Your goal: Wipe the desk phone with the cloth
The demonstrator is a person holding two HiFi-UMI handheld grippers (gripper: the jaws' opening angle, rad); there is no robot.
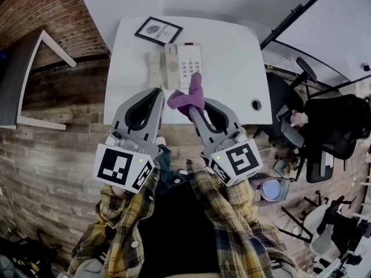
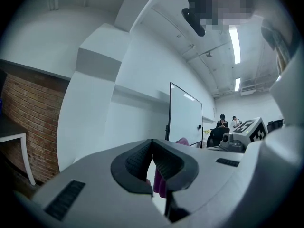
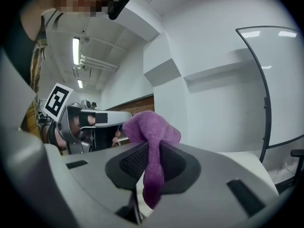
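Note:
The beige desk phone lies at the far middle of the white table, its handset on its left side. A purple cloth sticks up from my right gripper, which is shut on it just short of the phone. In the right gripper view the cloth bulges above the pinched jaws and hangs below them. My left gripper hovers beside the cloth, near the handset. Its jaws meet with nothing between them; a bit of purple cloth shows behind.
A black-framed picture lies at the table's far edge behind the phone. A round cable hole sits near the right front corner. Office chairs and clutter stand to the right, a dark desk to the left over brick-patterned floor.

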